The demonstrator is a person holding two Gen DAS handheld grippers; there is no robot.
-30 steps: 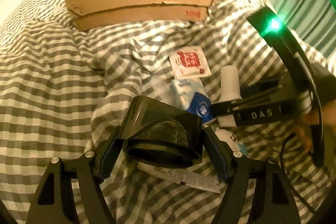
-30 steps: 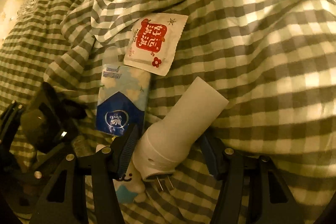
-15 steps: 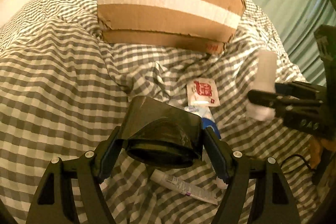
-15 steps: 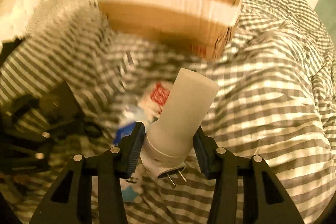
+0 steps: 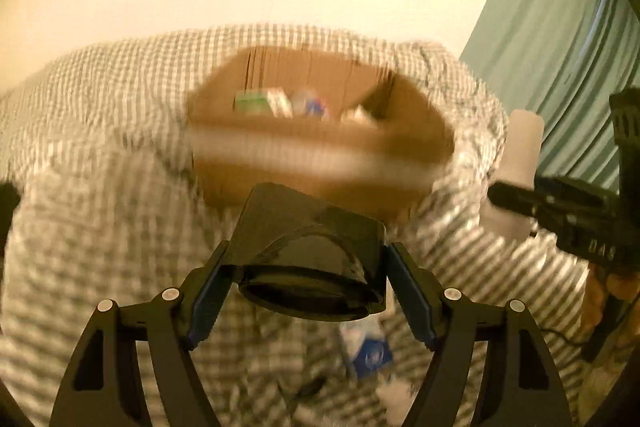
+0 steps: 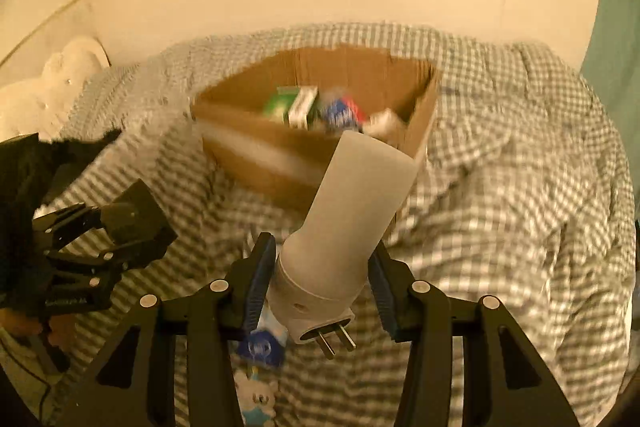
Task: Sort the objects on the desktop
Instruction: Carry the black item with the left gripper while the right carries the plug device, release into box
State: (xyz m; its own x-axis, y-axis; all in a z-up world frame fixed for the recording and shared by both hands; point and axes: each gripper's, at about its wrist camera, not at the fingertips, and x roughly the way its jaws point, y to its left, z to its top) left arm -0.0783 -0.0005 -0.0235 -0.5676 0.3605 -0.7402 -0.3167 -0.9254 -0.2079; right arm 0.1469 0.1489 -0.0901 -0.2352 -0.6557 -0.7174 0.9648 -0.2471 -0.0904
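Observation:
My left gripper (image 5: 308,267) is shut on a glossy black object with a round rim (image 5: 312,239), held above the checked bedcover. In my right gripper (image 6: 322,275) a white cylindrical plug-in light (image 6: 356,203) is clamped near its base, with the two prongs pointing back toward me. An open cardboard box (image 6: 256,155) stands ahead of both grippers and holds several small packs. The left wrist view shows that box (image 5: 300,163) blurred, with the white light (image 5: 520,143) in the right gripper (image 5: 516,195) to its right. Seen from the right wrist, the left gripper (image 6: 120,227) is low at the left.
A blue tissue pack (image 6: 260,347) and a cartoon-printed packet (image 6: 256,399) lie on the grey-and-white checked bedcover (image 6: 500,207) below the grippers. A pale plush toy (image 6: 52,87) sits at the far left by the wall. A green curtain (image 5: 568,39) hangs at the right.
My right gripper closed on the white light and lifted it off the bedcover. Both grippers rose and tilted up, so the box's inside now shows. The black object stayed held.

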